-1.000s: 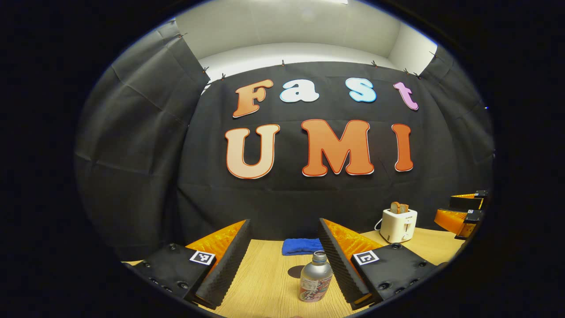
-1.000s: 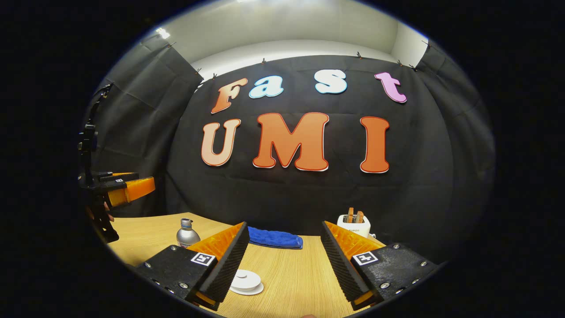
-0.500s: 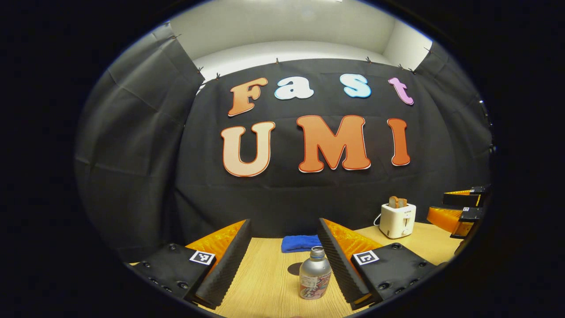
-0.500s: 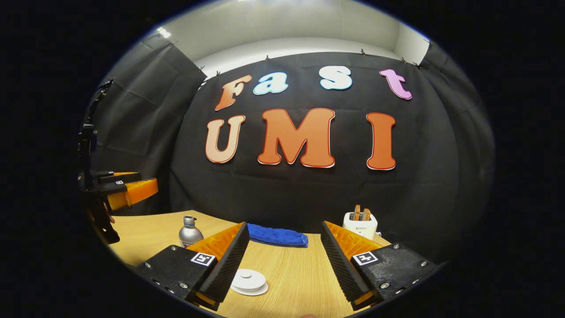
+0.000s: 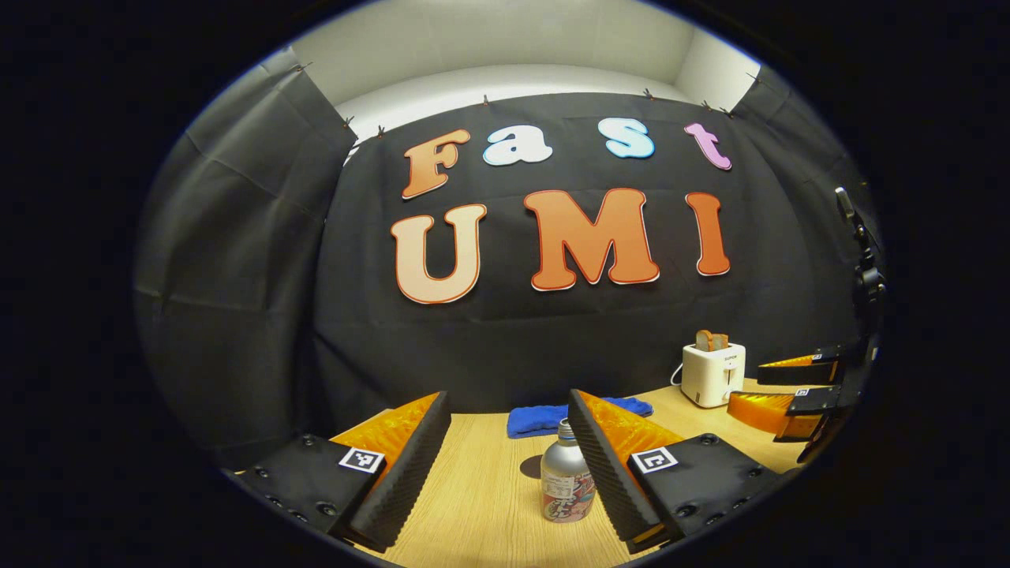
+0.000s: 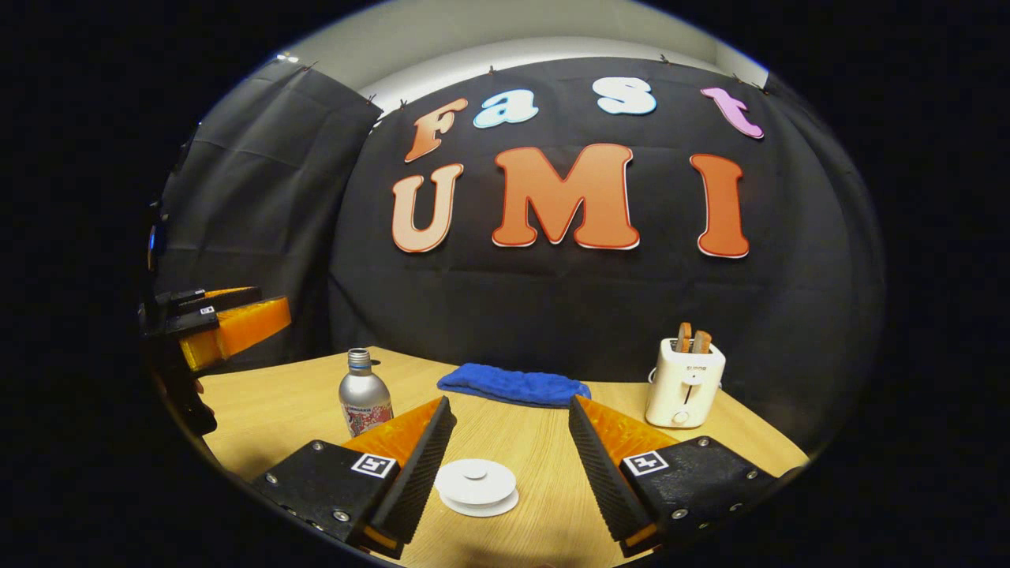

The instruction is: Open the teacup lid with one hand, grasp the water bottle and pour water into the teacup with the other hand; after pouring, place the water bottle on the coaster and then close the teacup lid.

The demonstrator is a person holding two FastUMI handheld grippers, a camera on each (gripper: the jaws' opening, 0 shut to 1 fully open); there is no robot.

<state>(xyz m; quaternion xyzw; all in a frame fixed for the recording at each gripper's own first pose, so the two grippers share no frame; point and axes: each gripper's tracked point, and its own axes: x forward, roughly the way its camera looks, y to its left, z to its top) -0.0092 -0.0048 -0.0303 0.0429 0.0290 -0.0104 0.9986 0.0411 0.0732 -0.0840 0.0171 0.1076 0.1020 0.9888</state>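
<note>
1. Since a second ago both grippers have dipped and moved in, so the pale wood-grain table (image 6: 544, 450) takes up more of the right gripper view and the toaster looks bigger.
2. Left gripper (image 5: 505, 465): ribbed, wedge-shaped fingers spread wide apart, holding nothing. The silver metal water bottle (image 5: 565, 483) stands upright between them, just beside the right-hand finger; can't tell if it touches.
3. Right gripper (image 6: 509, 465): fingers also wide apart, nothing clamped. The round white teacup lid (image 6: 476, 486), a flat disc with a small knob, sits closed on the table between them, nearer the left finger.
4. Bottle looks smooth and rounded at the shoulder, narrow threaded neck, colourful printed label low on the body.
5. Farther back: a soft, fuzzy blue cloth (image 6: 513, 385) lying flat, and a boxy white toaster (image 6: 685, 382) with two toast slices poking out, at the right.
</note>
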